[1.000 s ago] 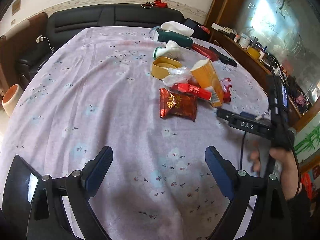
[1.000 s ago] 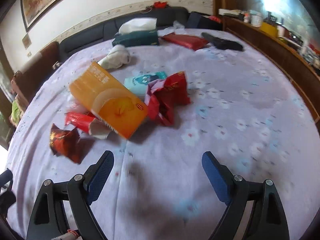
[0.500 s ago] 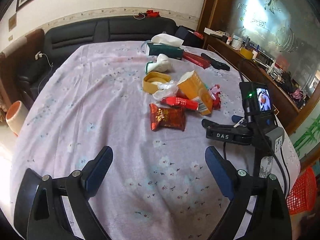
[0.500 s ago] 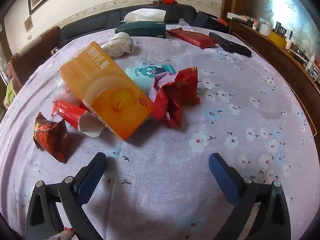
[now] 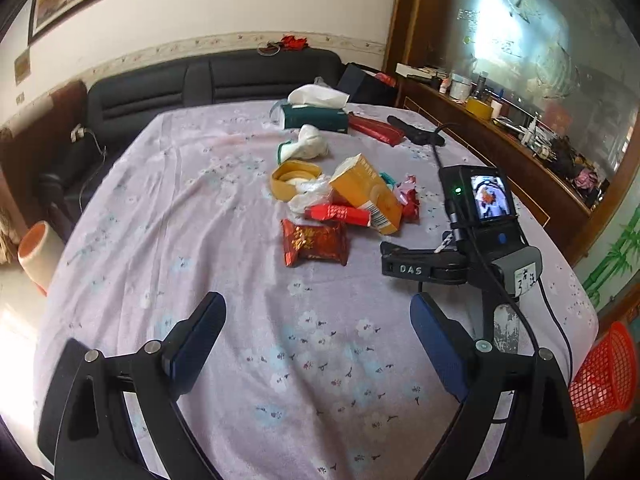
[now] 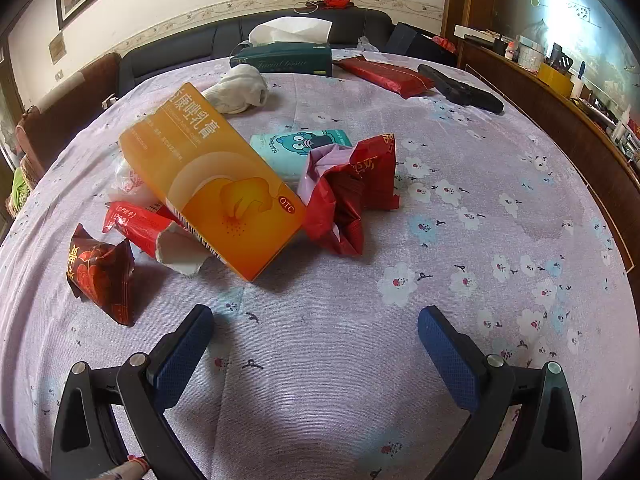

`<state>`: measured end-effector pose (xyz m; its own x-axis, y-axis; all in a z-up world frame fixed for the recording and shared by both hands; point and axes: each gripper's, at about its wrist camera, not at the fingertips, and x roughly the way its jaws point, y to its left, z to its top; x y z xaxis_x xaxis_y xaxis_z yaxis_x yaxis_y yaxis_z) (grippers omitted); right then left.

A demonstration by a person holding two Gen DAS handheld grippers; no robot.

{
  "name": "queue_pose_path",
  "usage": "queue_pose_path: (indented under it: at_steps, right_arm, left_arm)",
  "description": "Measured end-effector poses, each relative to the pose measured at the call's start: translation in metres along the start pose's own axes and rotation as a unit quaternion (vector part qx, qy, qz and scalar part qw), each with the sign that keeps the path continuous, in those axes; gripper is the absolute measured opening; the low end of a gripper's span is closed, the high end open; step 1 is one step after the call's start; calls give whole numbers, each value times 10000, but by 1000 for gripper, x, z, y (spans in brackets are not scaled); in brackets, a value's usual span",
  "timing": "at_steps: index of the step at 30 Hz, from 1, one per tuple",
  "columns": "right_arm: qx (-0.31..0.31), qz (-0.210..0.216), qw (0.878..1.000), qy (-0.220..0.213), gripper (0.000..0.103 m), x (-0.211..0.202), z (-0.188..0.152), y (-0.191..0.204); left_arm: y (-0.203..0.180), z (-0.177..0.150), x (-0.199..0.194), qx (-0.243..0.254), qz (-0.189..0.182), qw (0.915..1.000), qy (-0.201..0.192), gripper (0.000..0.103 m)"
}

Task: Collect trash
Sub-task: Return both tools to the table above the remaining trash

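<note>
Trash pile (image 6: 224,200) sits mid-bench on flowered lilac cloth (image 6: 460,280): glossy orange carton (image 6: 216,184) marked "OTC", crumpled red foil wrappers (image 6: 352,196). Left hand-held gripper (image 5: 316,332) and right hand-held gripper (image 6: 316,340) hover level, near side, both released wide, empty. Far tissue box (image 6: 282,62) reads "Facial tissue".

The orange box (image 6: 216,184) carries "OTC" in a white oval beside Chinese characters. The green tissue box (image 6: 282,62) reads "Facial tissue". "DAS" stands on the right gripper's (image 5: 424,269) black arm.
</note>
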<state>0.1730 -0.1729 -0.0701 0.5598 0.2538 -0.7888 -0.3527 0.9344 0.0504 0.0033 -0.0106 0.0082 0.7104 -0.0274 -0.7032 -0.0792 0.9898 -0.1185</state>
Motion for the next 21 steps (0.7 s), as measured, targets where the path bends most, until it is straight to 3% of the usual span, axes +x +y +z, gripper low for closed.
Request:
queue_pose_path:
  at_steps: [14,21]
  right_arm:
    - [1,0,10000,-1,103,0,0,0]
    - [0,1,10000,-1,103,0,0,0]
  left_arm:
    - [61,-2,4,-894,-201,9957,-94,92]
    - [71,-1,-1,-809,-204,9962,-261,92]
